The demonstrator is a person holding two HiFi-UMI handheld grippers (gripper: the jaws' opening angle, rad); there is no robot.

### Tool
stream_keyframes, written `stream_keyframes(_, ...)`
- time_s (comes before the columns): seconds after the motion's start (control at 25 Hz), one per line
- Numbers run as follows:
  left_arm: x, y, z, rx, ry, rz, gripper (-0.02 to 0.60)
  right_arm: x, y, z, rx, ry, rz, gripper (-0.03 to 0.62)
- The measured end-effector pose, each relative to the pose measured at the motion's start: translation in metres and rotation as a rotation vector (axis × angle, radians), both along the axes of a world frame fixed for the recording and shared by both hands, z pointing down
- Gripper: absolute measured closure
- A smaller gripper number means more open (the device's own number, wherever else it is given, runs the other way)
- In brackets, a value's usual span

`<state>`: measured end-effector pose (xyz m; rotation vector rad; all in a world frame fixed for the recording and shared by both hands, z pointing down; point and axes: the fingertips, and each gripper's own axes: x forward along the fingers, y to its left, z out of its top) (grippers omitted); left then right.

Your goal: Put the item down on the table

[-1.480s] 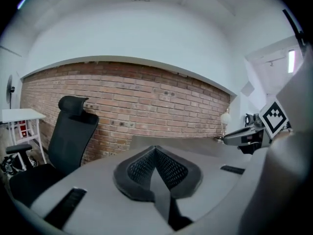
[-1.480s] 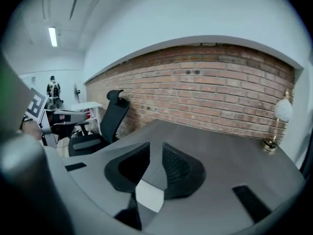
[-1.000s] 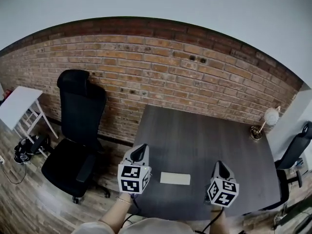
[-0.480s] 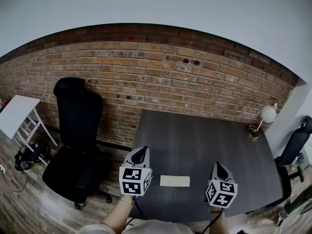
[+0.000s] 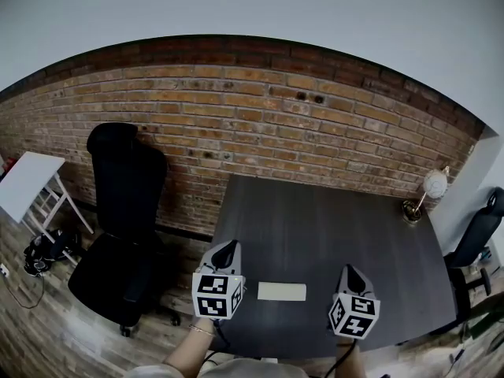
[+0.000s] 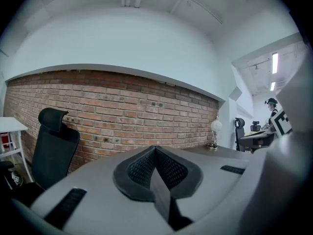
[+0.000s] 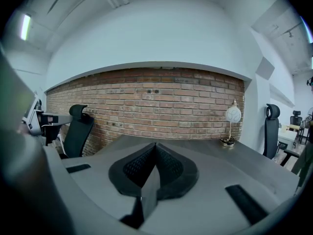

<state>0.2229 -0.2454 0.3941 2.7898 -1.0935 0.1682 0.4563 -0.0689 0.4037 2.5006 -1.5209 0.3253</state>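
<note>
Left tool (image 5: 227,250): jaws pressed together, empty. Right tool (image 5: 352,272): jaws pressed together, empty. Pale flat item (image 5: 282,291): lying on dark bench (image 5: 331,219), near edge, between tools.

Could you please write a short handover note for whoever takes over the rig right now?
Left tool: shut, nothing between its jaws, held by the table's near left edge.
Right tool: shut, empty, held by the near edge on the right.
Item: the pale flat block lies on the dark table between the two tools, touching neither.
Done: the block appears to be set down.
Left: probably nothing, other than drawing both tools clear.
</note>
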Motion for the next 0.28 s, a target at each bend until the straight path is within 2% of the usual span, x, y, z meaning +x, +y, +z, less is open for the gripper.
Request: stream_keyframes(0.28, 0.0000, -0.0004, 0.0041, -0.012, -0.002, -0.003, 0.571, 0.0045, 0.0033, 0.0005, -0.011, 0.007, 0.014, 0.562)
